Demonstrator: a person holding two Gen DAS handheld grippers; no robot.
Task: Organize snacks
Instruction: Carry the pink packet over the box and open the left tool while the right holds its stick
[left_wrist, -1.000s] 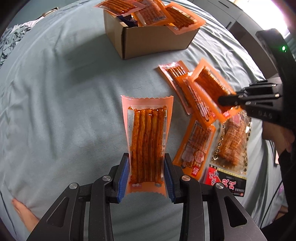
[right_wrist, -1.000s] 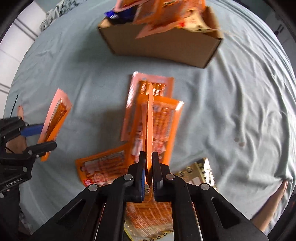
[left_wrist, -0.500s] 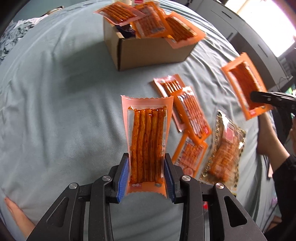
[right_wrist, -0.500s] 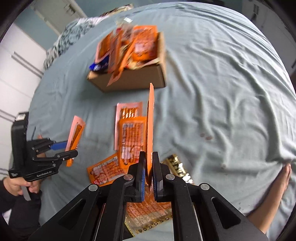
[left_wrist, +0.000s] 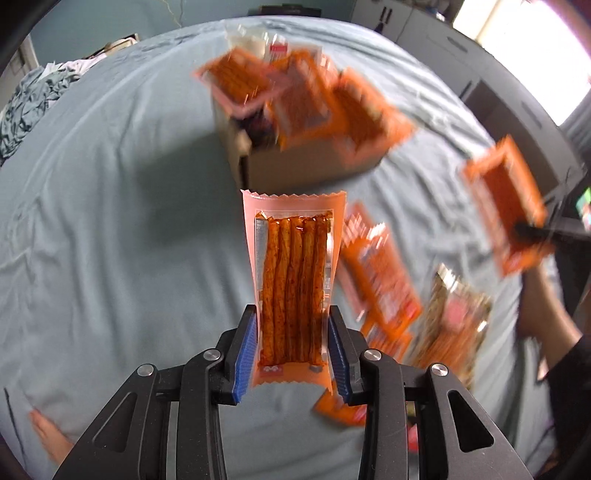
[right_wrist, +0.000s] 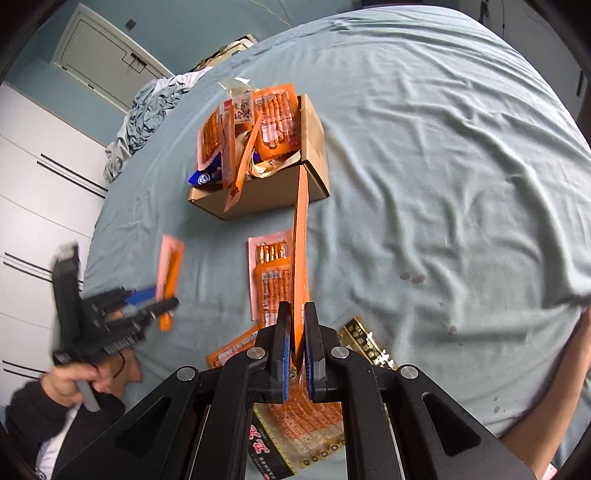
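Over the bed (right_wrist: 424, 155), with its grey-blue sheet, I have both grippers up in the air, each carrying a snack packet. My left gripper (left_wrist: 291, 350) has its jaws partly closed on the two long edges of a pink packet of spicy sticks (left_wrist: 293, 280); the blue pads (left_wrist: 246, 354) press its sides and the packet stands up flat toward the camera. From the right wrist view the same gripper (right_wrist: 147, 302) shows at the left, blurred, with the packet (right_wrist: 169, 273) sticking up out of it.

My right gripper (right_wrist: 295, 347) has its jaws pinched nearly together on an orange packet (right_wrist: 301, 251), seen edge-on as a thin strip rising toward the box. In the left wrist view that packet (left_wrist: 506, 203) appears flat and blurred at the right.

A cardboard box (right_wrist: 273, 192) sits on the sheet ahead of both grippers, stuffed with orange packets (right_wrist: 277, 125) that poke above its rim. Between the box and my grippers, more packets lie loose on the sheet: a pink one with an orange one overlapping it (right_wrist: 271, 280), another orange one (right_wrist: 232, 347) nearer me, and a black-and-gold bag (right_wrist: 365, 343) partly under my right gripper. Rumpled bedding (right_wrist: 147, 122) is heaped at the far left edge of the bed.
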